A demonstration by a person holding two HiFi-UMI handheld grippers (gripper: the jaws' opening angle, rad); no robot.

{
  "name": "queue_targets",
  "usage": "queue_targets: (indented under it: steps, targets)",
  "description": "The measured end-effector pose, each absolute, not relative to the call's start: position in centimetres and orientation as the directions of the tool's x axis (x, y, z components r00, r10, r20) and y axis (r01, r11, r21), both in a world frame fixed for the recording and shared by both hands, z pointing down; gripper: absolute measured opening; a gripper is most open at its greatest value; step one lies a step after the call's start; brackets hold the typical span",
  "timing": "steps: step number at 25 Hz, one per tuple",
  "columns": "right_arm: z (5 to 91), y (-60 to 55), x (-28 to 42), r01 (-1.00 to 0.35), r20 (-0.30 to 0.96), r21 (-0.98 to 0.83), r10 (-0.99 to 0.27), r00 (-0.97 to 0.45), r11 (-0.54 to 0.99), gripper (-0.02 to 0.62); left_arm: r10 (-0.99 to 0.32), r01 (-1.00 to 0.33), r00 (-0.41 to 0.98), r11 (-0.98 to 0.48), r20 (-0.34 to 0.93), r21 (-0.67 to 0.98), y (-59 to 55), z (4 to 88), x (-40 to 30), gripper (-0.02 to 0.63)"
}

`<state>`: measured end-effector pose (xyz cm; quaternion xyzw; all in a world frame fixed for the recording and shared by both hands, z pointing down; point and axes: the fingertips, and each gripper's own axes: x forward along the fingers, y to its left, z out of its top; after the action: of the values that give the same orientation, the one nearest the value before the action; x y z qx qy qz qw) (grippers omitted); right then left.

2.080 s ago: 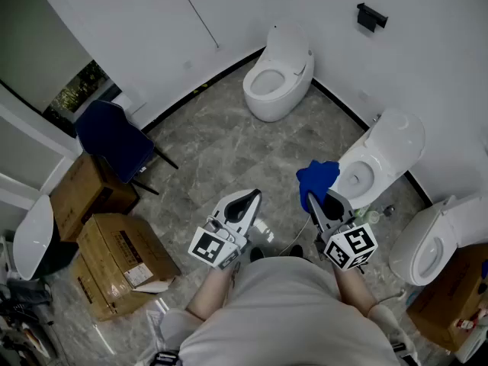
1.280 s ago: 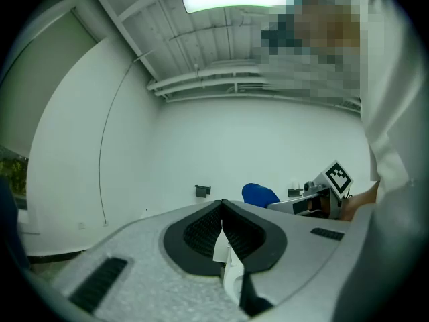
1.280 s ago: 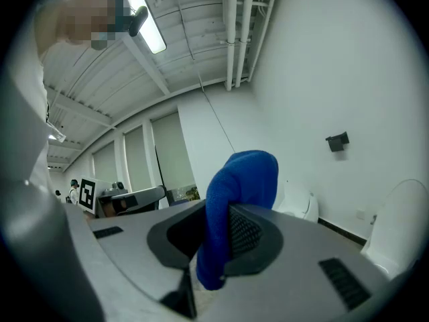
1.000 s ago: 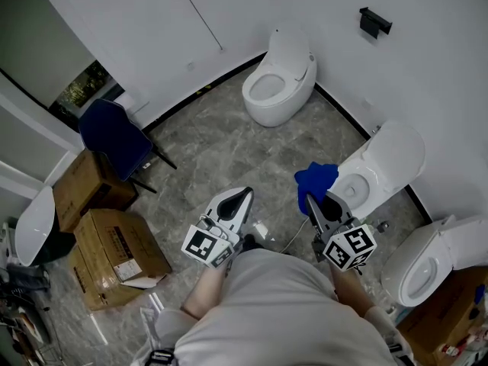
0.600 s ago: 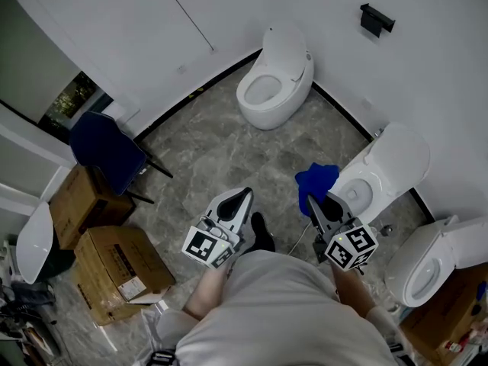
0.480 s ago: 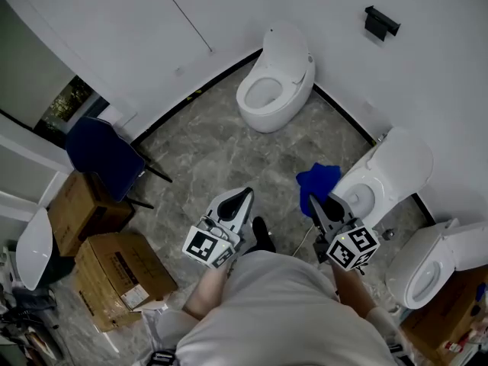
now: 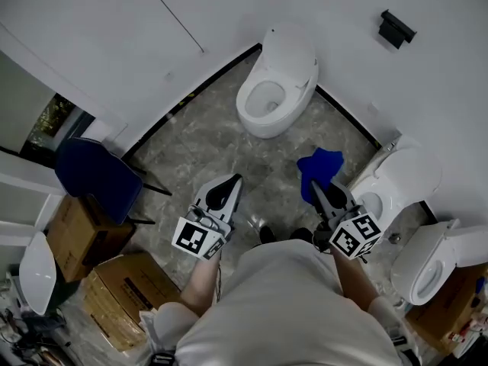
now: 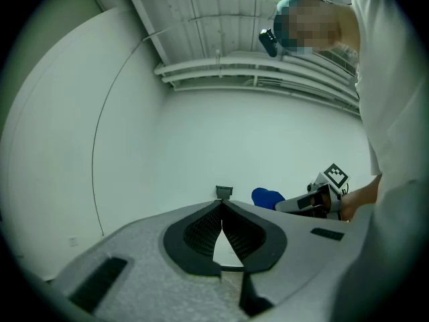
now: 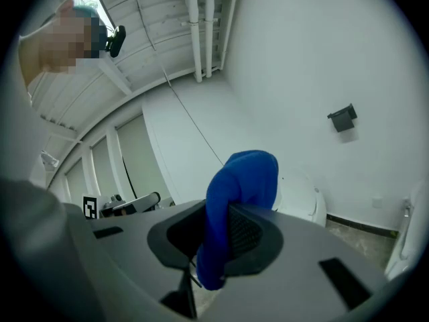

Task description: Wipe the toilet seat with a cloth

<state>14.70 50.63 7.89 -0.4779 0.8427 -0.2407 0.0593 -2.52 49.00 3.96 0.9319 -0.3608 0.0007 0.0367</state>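
Just left of the near toilet [image 7: 408, 170], nearest the body:

1. R gripper [image 7: 316, 189]: jaws are clamping a blue cloth [image 7: 320, 166]. The cloth is bunching up past the tips, and a fold is drooping under them in the right gripper view. It is held in the air, apart from the near toilet and not touching porcelain.
2. L gripper [image 7: 231, 181]: further left of the near toilet, well apart from it. Its jaws are pressing together at the tips w/ nothing btwn them. It is idling and is the farther of the two from the seat.
3. Toilet seat [image 7: 368, 190]: ring around the bowl of the near toilet, lid standing open behind it. It is lying to the right of the R jaws, just beside, not ahead of them.
4. Key relation: the R jaws are pointing past the near toilet's left side, along the floor toward the far toilet [image 7: 274, 90]. Judgement: the cloth needs swinging right and down to meet the seat, and the R gripper is the one placed to do it.
5. Third toilet [image 7: 431, 250]: right of the near toilet, close beside it.
6. Black wall fitting [image 7: 396, 29]: beyond the near toilet, high on the wall. Type not clear.

Wiping is not yet starting.
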Motion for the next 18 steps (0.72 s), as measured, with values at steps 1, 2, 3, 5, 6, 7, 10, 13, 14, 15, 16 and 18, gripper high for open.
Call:
queue_targets:
  steps: [1,2,3,5,6,7,10,13,14,15,16,18]
  targets:
    - [8.0,49.4,14.6,-0.781,0.136,-0.457,-0.834,-0.534,0.425,0.051,-0.676,-0.677,0.736,-0.733,0.035,0.072,48.1,4.3,-2.7,0.008]
    - [8.1,48.2,14.5,-0.784,0.139,-0.454,-0.836,-0.531,0.423,0.052,-0.678,-0.679,0.734,-0.73,0.048,0.077,47.1,4.8,-2.8,0.008]
    - [8.1,47.1,14.5,-0.786,0.138,-0.451,-0.837,-0.529,0.423,0.051,-0.677,-0.679,0.734,-0.729,0.06,0.085,46.1,5.4,-2.9,0.008]
    - [8.2,45.0,14.3,-0.788,0.136,-0.439,-0.835,-0.533,0.431,0.052,-0.672,-0.675,0.737,-0.729,0.07,0.109,44.3,6.2,-2.8,0.008]
    - [8.5,43.8,14.4,-0.789,0.141,-0.433,-0.832,-0.536,0.435,0.052,-0.672,-0.675,0.737,-0.728,0.07,0.118,43.1,6.5,-2.8,0.008]
    - [8.9,42.4,14.6,-0.79,0.147,-0.43,-0.829,-0.539,0.437,0.051,-0.675,-0.677,0.735,-0.725,0.069,0.122,41.9,6.7,-2.7,0.008]
    - [10.9,37.4,15.6,-0.78,0.159,-0.453,-0.822,-0.547,0.432,0.052,-0.685,-0.689,0.724,-0.715,0.076,0.114,37.4,7.5,-2.2,0.008]
    - [12.8,31.5,16.3,-0.76,0.163,-0.491,-0.812,-0.561,0.426,0.051,-0.683,-0.687,0.726,-0.72,0.078,0.093,32.0,7.9,-1.0,0.008]
    - [13.1,29.4,16.5,-0.754,0.165,-0.498,-0.807,-0.567,0.428,0.051,-0.683,-0.688,0.726,-0.72,0.077,0.09,29.9,7.7,-0.5,0.008]
    - [13.2,27.2,16.8,-0.75,0.168,-0.5,-0.802,-0.574,0.432,0.052,-0.686,-0.69,0.724,-0.718,0.077,0.086,27.7,7.5,0.1,0.008]
    - [13.2,25.0,17.0,-0.748,0.17,-0.497,-0.795,-0.582,0.44,0.052,-0.69,-0.694,0.72,-0.715,0.076,0.083,25.5,7.1,0.8,0.008]
    - [13.1,21.0,17.5,-0.744,0.176,-0.478,-0.779,-0.602,0.467,0.051,-0.695,-0.699,0.715,-0.712,0.073,0.071,21.3,6.5,2.2,0.008]
